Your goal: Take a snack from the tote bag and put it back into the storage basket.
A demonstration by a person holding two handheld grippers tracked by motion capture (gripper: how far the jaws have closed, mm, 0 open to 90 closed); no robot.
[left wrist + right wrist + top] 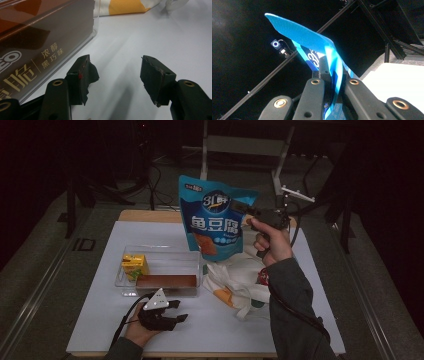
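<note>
Right gripper point(243, 211) raised above the table point(100, 320), jaws clamped on the upper right edge of a blue snack bag point(215, 217) — bag hangs upright in the air, front print facing the camera. Below it a white cloth bag point(240, 282) lies crumpled on the tabletop. Left gripper point(172, 312) rests low near the front edge, jaws apart, empty, pointing right — just in front of a clear plastic bin point(160, 255). Inside the bin: a yellow carton point(135, 266) at the left, a brown box point(166, 281) along the near wall

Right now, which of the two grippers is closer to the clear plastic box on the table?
The left gripper. It rests on the table just in front of the clear box, fingers open. The right gripper is up in the air beyond the box, pinching the blue snack bag.
</note>
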